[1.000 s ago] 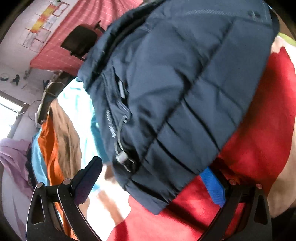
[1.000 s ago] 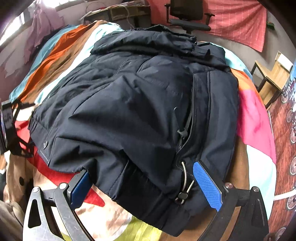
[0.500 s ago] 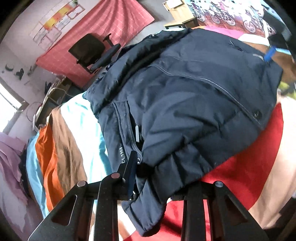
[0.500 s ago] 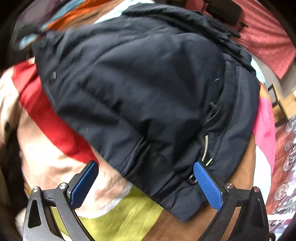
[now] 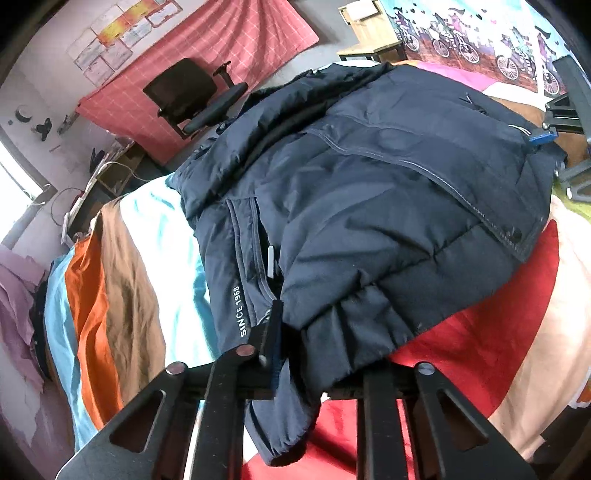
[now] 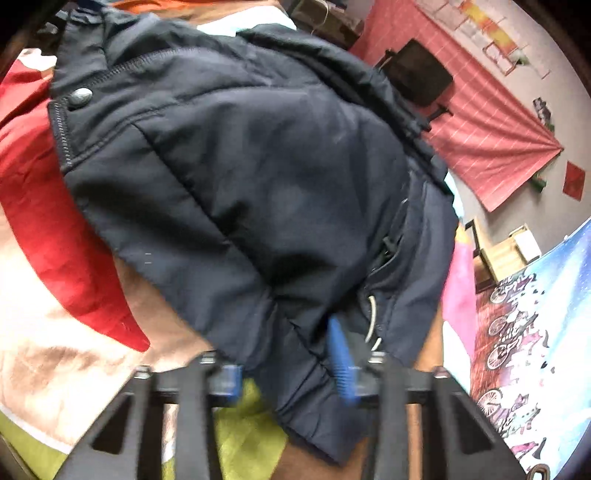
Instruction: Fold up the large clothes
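Left tool [image 5: 295,354]: just closed, clamped on hem of navy jacket [image 5: 369,192]. Right tool [image 6: 291,365]: just closed, clamped on opposite hem corner. Jacket is laid on multicoloured bed [image 5: 122,273].

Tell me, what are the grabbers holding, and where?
Both hold the jacket by its bottom hem: the left hand-held gripper at one corner, the right hand-held gripper at the other.

walls: grey | red cloth [image 5: 207,55] | office chair [image 5: 188,92] | wooden table [image 5: 373,33]
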Demonstrator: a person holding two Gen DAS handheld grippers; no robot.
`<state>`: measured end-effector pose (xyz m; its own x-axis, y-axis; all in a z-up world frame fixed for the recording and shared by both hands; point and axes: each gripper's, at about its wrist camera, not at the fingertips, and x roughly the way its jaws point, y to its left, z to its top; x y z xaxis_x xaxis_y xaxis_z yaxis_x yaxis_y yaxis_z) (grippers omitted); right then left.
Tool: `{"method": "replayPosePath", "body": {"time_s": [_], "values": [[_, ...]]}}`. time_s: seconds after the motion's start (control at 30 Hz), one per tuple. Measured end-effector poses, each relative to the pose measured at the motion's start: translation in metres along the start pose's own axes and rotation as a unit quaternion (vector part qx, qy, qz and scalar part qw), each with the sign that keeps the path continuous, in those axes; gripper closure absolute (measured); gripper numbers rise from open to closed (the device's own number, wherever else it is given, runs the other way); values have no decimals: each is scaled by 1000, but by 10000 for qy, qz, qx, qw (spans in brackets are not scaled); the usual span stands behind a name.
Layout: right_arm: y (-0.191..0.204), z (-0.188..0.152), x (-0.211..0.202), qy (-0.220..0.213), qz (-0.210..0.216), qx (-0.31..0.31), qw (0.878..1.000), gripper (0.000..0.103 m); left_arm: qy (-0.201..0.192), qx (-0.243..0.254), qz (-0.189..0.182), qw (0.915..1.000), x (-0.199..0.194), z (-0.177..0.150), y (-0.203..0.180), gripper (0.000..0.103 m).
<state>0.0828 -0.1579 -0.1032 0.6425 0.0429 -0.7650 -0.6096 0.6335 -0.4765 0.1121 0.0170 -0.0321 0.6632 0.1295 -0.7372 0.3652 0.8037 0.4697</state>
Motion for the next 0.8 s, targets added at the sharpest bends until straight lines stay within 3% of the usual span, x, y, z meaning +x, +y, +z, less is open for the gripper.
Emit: {"method": "replayPosePath", "body": {"time_s": [0.03,0.17,0.37,0.53,0.8], "values": [[0,0,-4,-110,-31,-34,9999,89,-72,-3,26,10000,-3,-1,-1,94],[-11,9,-18,-422,-58,296,9987,96,-238,-308,7,9992,-14,-2,3,96],[-44,20,-49,-860,70,889,9923,97,-484,-789,-147,9956,-36,2,16,98],[-62,27,-68,-981,261,1286,9865,97,-578,-925,-245,9937,-52,8,20,98],[-66,32,-86,-1116,321,1257,9853,97,-536,-1044,-397,9923,-67,16,27,99]]}}
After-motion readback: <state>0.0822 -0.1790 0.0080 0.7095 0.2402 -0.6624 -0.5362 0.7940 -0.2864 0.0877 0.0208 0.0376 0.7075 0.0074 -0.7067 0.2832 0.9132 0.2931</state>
